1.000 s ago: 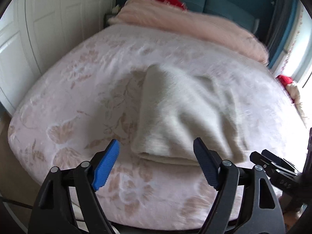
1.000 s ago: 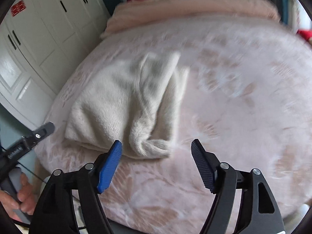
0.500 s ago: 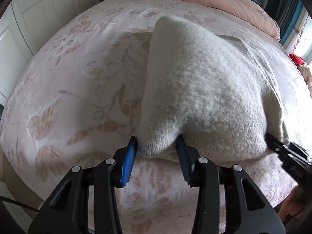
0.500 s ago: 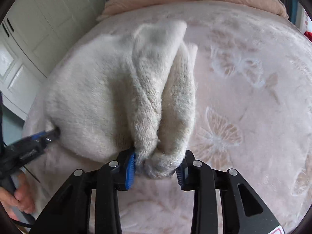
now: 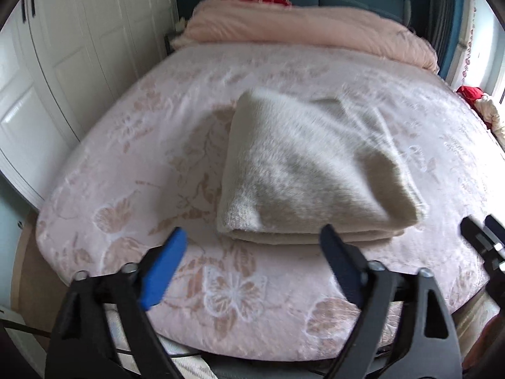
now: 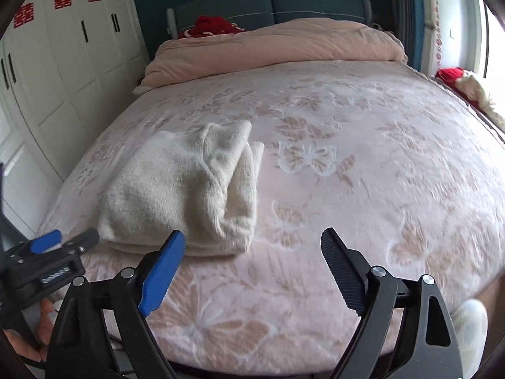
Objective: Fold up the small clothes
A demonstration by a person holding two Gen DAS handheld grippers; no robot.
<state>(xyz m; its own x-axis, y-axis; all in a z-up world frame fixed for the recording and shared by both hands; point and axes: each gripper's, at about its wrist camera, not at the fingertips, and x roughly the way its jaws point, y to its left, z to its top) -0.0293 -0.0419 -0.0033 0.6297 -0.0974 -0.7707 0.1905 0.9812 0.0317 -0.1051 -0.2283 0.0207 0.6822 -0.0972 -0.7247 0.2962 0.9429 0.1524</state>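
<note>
- Left wrist view: the folded cream knitted sweater (image 5: pixel 312 173) lies mid-frame on the pink floral bedspread (image 5: pixel 132 158), just beyond the fingertips.
- The left gripper (image 5: pixel 252 252) has its jaws spread wide and opening, with nothing between them.
- Right wrist view: the sweater (image 6: pixel 180 189) sits left of centre.
- The right gripper (image 6: pixel 252 252) is likewise wide and opening, empty, low in the frame.

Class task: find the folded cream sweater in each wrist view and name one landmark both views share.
Left wrist: sweater at centre, just beyond the fingertips.
Right wrist: sweater left of centre, ahead of the blue finger.
Shared landmark: pink duvet at the bed's far end.
</note>
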